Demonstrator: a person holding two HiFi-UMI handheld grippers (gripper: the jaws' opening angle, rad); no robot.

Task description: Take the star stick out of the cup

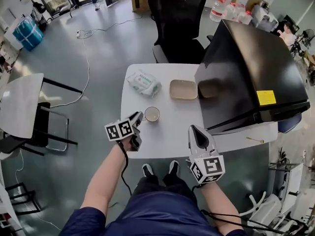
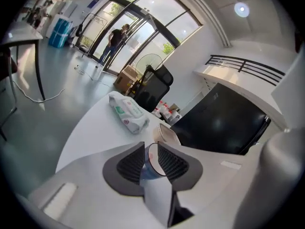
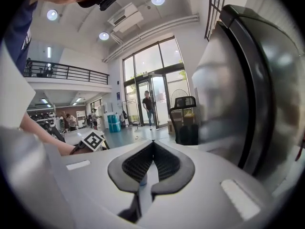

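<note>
Left gripper (image 2: pixel 151 145) pinches the near wall of the paper cup (image 1: pixel 152 114); its jaws sit nearly together with the cup's rim caught in the narrow gap. The star stick cannot be made out in any view; only a pale inside shows in the cup. The cup stands upright near the front left of the white table (image 1: pixel 167 132). Right gripper (image 1: pixel 193 129) hangs over the table's front edge, well apart from the cup, clenched with its jaw tips touching and nothing between them. Beyond the cup lies a pack of wet wipes (image 1: pixel 143 82), and to its right a shallow tan tray (image 1: pixel 183 89). A large glossy black case (image 1: pixel 251 73) covers the table's right side, just beside the tray. A black office chair (image 1: pixel 177 23) stands behind the table.
</note>
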